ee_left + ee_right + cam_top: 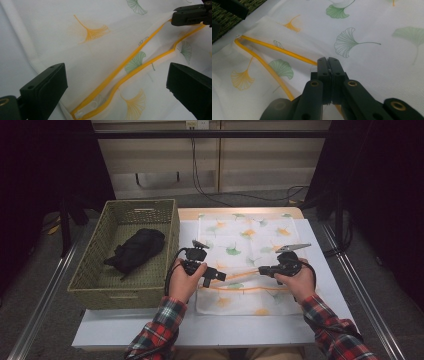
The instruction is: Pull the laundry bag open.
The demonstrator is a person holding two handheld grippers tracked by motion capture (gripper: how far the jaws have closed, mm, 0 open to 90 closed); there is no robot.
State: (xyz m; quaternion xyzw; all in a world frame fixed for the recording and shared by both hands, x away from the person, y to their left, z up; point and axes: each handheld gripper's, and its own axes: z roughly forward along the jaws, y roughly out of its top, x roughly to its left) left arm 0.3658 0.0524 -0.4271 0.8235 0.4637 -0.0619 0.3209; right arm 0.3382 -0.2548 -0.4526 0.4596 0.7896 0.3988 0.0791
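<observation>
A white mesh bag printed with ginkgo leaves lies flat on the table, its orange zipper partly parted. My left gripper is at the zipper's left end. In the left gripper view it stands open, its jaws straddling the two zipper lines without touching them. My right gripper is at the zipper's right end. Its jaws are shut on the bag's edge where the upper zipper line runs into them. That shut gripper lifts the fabric slightly.
A woven green basket stands at the table's left and holds a black bundled garment. The bag rests on a white tabletop with bare room along the front edge. Cables hang by the back wall.
</observation>
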